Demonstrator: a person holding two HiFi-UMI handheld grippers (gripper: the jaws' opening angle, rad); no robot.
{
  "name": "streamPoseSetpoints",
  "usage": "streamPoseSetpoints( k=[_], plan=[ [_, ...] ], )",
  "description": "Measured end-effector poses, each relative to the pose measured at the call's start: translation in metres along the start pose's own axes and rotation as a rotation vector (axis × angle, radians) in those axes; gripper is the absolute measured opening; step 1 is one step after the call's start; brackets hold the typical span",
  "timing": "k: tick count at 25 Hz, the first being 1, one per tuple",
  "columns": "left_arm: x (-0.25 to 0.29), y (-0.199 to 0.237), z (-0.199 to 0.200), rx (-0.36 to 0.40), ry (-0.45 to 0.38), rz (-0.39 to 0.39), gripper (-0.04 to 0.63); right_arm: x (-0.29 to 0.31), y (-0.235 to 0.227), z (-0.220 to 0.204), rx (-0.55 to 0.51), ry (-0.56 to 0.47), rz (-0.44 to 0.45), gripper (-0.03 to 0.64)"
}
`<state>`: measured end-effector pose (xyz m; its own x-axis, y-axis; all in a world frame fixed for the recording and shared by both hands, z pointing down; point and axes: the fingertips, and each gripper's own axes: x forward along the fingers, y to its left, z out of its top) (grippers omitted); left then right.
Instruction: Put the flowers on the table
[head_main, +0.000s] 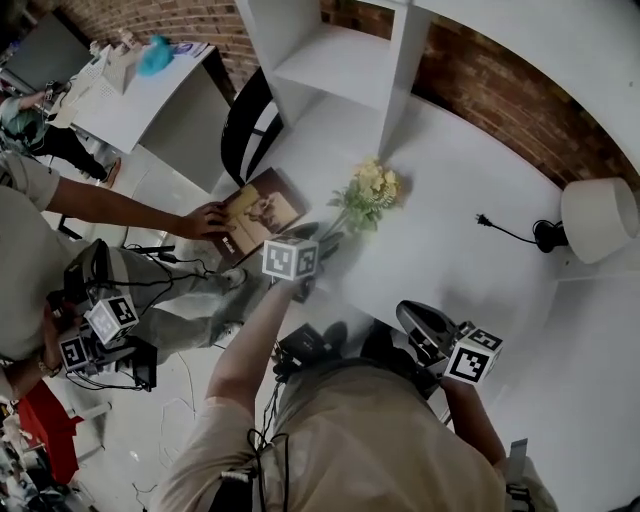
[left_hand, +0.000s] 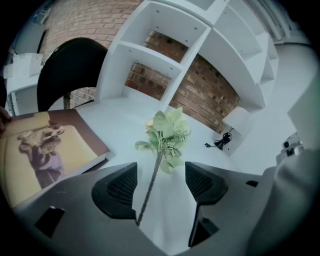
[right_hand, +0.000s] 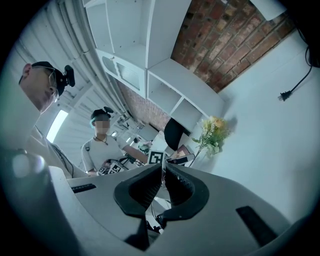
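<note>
A bunch of yellow and pale green artificial flowers (head_main: 368, 195) lies on the white table (head_main: 460, 170), blooms toward the shelf and stem toward me. My left gripper (head_main: 322, 240) is at the stem's near end. In the left gripper view its jaws stand wide apart (left_hand: 161, 176); the thin stem (left_hand: 150, 182) runs between them, close along the left pad (left_hand: 117, 187), with no squeeze on it, and the flowers (left_hand: 166, 134) rest on the tabletop beyond. My right gripper (head_main: 408, 314) hovers near my body, jaws together and empty (right_hand: 163, 172). The flowers (right_hand: 212, 132) show far off in the right gripper view.
A brown picture book (head_main: 262, 212) lies at the table's left edge under another person's hand (head_main: 205, 220). A white shelf unit (head_main: 335, 60) stands behind, a black chair (head_main: 250, 125) beside it. A white lamp (head_main: 598, 218) and black power cord (head_main: 508, 232) sit at the right.
</note>
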<state>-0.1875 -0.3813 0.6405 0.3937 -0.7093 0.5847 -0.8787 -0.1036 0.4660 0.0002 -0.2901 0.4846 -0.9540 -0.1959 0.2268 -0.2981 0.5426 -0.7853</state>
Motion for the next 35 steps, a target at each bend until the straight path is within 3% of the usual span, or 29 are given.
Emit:
streamPoseSetpoints(
  k=[10, 15, 20, 24, 31, 33, 35],
  plan=[
    [0.000, 0.010, -0.015, 0.043, 0.010, 0.014, 0.282, 0.000, -0.003, -0.015, -0.042, -0.009, -0.007, 0.035],
    [-0.006, 0.019, -0.033, 0.030, 0.058, 0.044, 0.271, -0.003, 0.002, -0.021, -0.019, 0.001, -0.012, 0.035],
    [-0.004, 0.022, -0.037, 0.042, 0.117, 0.066, 0.098, -0.011, 0.007, -0.015, -0.016, -0.022, -0.047, 0.035],
    [0.000, 0.024, -0.039, 0.073, 0.138, 0.077, 0.043, -0.015, 0.009, -0.012, -0.019, -0.015, -0.052, 0.035],
    [0.027, 0.016, -0.017, 0.167, 0.077, 0.074, 0.039, -0.032, -0.004, -0.010, -0.035, -0.086, -0.098, 0.035],
    [0.020, 0.009, -0.010, 0.144, 0.057, 0.066, 0.045, -0.033, -0.003, -0.007, -0.034, -0.071, -0.097, 0.035],
    [0.006, 0.006, -0.009, 0.102, 0.045, 0.064, 0.105, -0.030, 0.001, -0.006, -0.027, -0.039, -0.079, 0.035]
  ],
)
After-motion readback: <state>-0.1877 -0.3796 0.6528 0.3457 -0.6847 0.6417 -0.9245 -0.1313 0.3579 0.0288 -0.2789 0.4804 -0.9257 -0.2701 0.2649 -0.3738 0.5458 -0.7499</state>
